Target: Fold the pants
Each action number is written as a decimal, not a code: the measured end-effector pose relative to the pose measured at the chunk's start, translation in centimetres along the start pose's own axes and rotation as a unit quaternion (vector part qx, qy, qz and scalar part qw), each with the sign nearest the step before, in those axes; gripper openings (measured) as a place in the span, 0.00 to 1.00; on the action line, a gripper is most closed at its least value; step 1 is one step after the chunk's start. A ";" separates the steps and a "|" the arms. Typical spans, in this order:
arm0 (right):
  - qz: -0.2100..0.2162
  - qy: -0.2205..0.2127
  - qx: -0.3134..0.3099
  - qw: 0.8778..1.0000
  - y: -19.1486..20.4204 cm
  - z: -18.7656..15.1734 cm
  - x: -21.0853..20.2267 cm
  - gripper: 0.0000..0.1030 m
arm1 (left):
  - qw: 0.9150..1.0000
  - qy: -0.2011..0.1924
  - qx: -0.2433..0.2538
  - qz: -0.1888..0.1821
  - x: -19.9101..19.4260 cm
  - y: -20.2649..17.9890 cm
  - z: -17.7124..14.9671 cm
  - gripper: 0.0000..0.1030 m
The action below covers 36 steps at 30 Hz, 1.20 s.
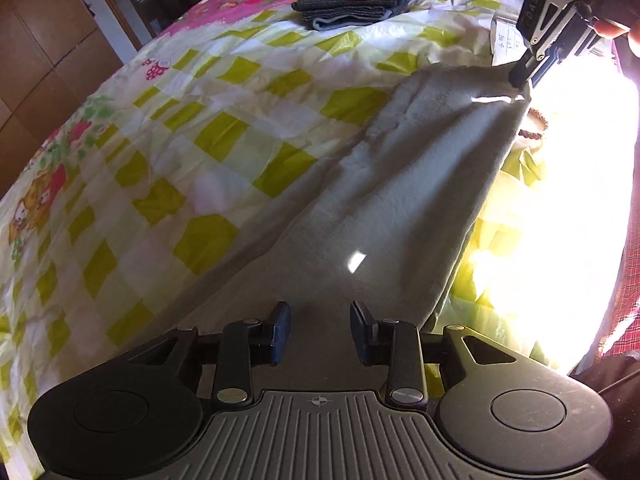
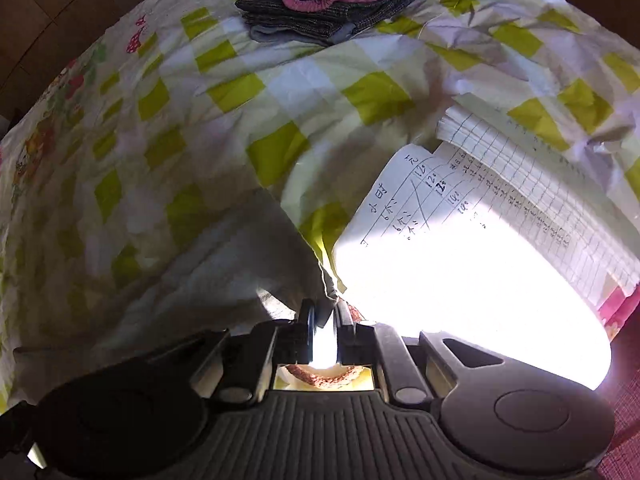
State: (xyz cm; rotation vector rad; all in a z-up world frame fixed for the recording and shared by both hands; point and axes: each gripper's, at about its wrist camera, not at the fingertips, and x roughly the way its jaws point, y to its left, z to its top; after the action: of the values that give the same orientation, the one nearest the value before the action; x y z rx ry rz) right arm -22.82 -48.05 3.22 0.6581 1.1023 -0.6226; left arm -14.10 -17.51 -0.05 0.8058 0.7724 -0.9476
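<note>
Grey fleece pants (image 1: 384, 200) lie stretched along the bed, from under my left gripper to the far right. My left gripper (image 1: 320, 332) is open just above the near end of the pants, holding nothing. My right gripper (image 1: 520, 80) is shut on the far corner of the pants and lifts it a little off the quilt. In the right wrist view the right gripper (image 2: 324, 316) pinches the grey cloth edge (image 2: 256, 264), which hangs to the left.
A checked yellow-green and white quilt (image 1: 200, 128) covers the bed. A stack of folded dark clothes with a pink knit piece (image 1: 352, 0) sits at the far end. An open notebook (image 2: 472, 216) lies to the right in strong sunlight. A wooden wardrobe (image 1: 48, 40) stands left.
</note>
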 end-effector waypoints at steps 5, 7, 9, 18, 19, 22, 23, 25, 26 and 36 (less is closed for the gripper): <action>0.005 -0.035 -0.093 0.995 3.6 1.8 -2.0 0.28 | 0.999 -0.010 -0.017 0.027 -1.6 3.6 -0.6 0.31; 0.078 -0.009 -0.170 0.982 8.6 2.8 -0.5 0.28 | 0.999 -0.009 -0.028 0.038 -1.4 5.4 -0.8 0.31; 0.159 0.026 -0.240 0.957 13.8 3.0 2.1 0.28 | 0.998 -0.003 -0.029 0.054 -0.7 6.8 -1.2 0.31; 0.220 0.179 -0.473 0.834 27.0 -1.0 12.7 0.29 | 0.998 -0.001 0.025 0.050 2.4 10.9 -3.7 0.31; 0.219 0.186 -0.480 0.829 27.2 -1.1 13.0 0.29 | 0.999 -0.003 0.032 0.039 2.8 11.1 -3.8 0.31; 0.224 0.207 -0.507 0.806 27.7 -1.4 13.2 0.35 | 0.999 -0.001 0.042 0.007 3.9 11.7 -4.3 0.31; 0.226 0.215 -0.513 0.800 27.9 -1.4 13.0 0.35 | 0.999 -0.002 0.047 0.000 4.0 11.8 -4.4 0.31; 0.227 0.220 -0.517 0.796 28.2 -1.2 13.3 0.35 | 0.998 -0.006 0.062 -0.021 4.0 12.1 -4.5 0.31; 0.225 0.223 -0.517 0.795 28.4 -1.3 13.6 0.35 | 0.997 -0.006 0.070 -0.028 4.1 12.1 -4.5 0.31; 0.213 0.222 -0.549 0.777 29.6 -2.3 13.4 0.22 | 0.994 0.005 0.101 -0.037 5.0 12.4 -4.3 0.27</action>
State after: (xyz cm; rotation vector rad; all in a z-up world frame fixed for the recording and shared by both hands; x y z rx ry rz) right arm 1.97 -28.63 -5.05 -0.0211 1.4533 0.6321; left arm -1.88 -11.30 -3.32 0.9637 0.7255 -1.1020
